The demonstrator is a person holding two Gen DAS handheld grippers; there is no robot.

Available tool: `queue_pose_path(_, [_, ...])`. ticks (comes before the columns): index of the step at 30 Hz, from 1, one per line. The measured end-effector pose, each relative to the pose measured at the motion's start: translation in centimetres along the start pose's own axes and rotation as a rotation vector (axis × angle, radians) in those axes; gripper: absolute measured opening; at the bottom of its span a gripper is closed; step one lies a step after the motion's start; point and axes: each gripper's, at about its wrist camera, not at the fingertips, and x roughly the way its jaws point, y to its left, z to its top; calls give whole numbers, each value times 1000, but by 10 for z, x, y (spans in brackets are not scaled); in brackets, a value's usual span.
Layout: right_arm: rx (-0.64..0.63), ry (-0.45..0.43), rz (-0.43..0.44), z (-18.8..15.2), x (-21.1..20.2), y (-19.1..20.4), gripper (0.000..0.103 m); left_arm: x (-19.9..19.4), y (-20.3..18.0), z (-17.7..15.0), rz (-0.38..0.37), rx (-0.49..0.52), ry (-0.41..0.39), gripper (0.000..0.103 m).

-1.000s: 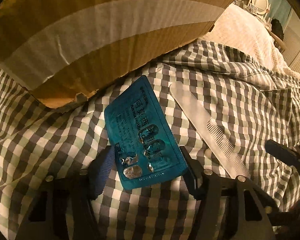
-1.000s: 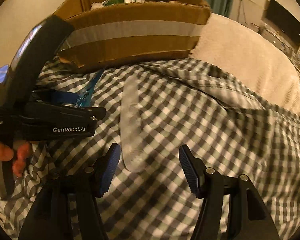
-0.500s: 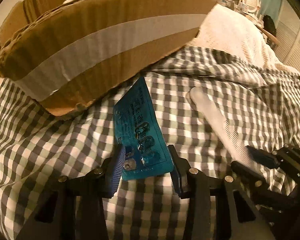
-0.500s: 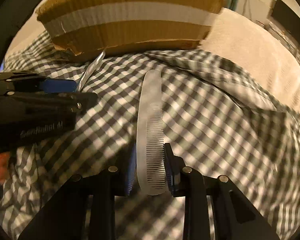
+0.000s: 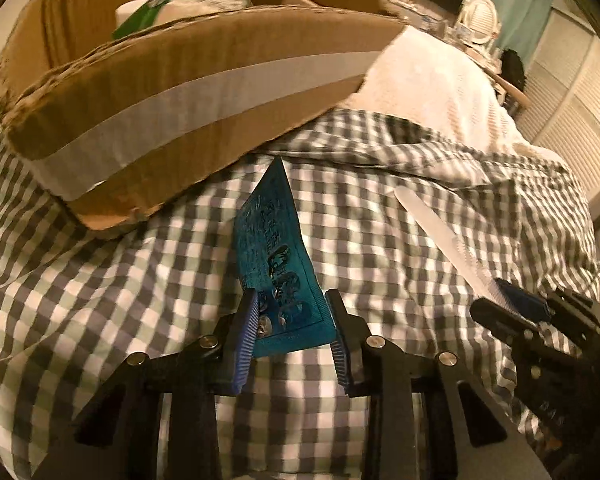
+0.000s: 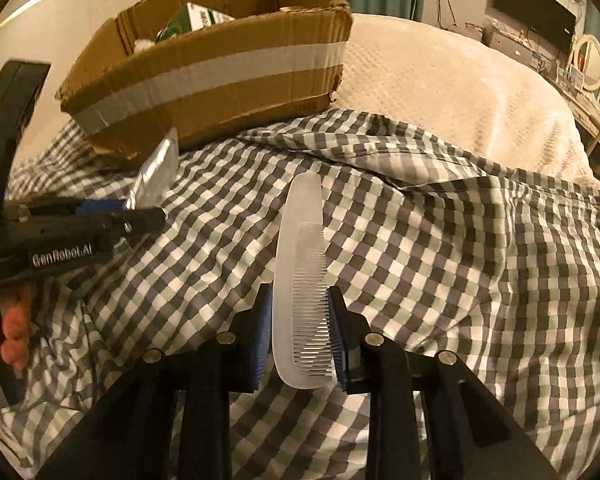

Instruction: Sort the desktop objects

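Observation:
My left gripper (image 5: 292,336) is shut on a teal blister pack of pills (image 5: 276,256) and holds it tilted above the checked cloth (image 5: 100,280). Its silver back shows in the right wrist view (image 6: 156,172). My right gripper (image 6: 300,336) is shut on a frosted white comb (image 6: 300,264), lifted off the cloth; the comb also shows in the left wrist view (image 5: 440,232). A taped cardboard box (image 5: 180,112) stands just beyond both, open at the top, with a green packet (image 6: 192,20) inside.
The checked cloth (image 6: 460,260) lies rumpled over a cream quilted bed cover (image 6: 440,80). Beyond the bed stand a dark screen (image 6: 532,12), an oval mirror (image 6: 590,62) and shelves with small items. The left gripper's body (image 6: 60,240) is at the left of the right wrist view.
Both grippers closed, the left on the blister pack and the right on the comb, and lifted them off the cloth. The box top has come into view.

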Motion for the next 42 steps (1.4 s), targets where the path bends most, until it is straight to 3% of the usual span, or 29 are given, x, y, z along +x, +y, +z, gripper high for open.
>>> queue_pose_path(4, [29, -13, 0, -1, -6, -7, 25, -6, -5, 1, -29, 7, -24, 26])
queue_pose_path(7, [32, -21, 3, 0, -8, -7, 25, -11, -13, 7, -122, 11, -65, 12])
queue_pose_path(9, [33, -23, 4, -1, -8, -6, 25, -17, -19, 8, -167, 36, -89, 12])
queue_pose_path(17, [37, -30, 4, 0, -14, -4, 25, -8, -29, 9, -139, 76, -64, 9])
queue_pose_path(21, [39, -3, -1, 0, -6, -3, 25, 5, -31, 6, -23, 110, -39, 12])
queue_pose_path(22, [40, 11, 1, 1, -2, -2, 25, 11, -31, 6, -21, 111, -21, 17])
queue_pose_path(24, [48, 27, 6, 1, 6, -3, 26, 23, -30, 7, -36, 104, 2, 19])
queue_pose_path(26, [60, 46, 12, 2, 14, -3, 26, 33, -30, 7, -62, 100, 21, 12])
queue_pose_path(29, [61, 45, -22, 4, 18, -2, 25, 24, -35, 6, -66, 118, -34, 8])
queue_pose_path(35, [91, -56, -25, 12, -18, -9, 25, -17, -45, 25, -92, 141, -153, 8])
queue_pose_path(39, [57, -149, -49, 36, -53, -5, 25, -54, -48, 58, -76, 162, -249, 8])
queue_pose_path(42, [34, -245, -23, 76, -84, 4, 25, -80, -33, 98, -55, 119, -309, 8])
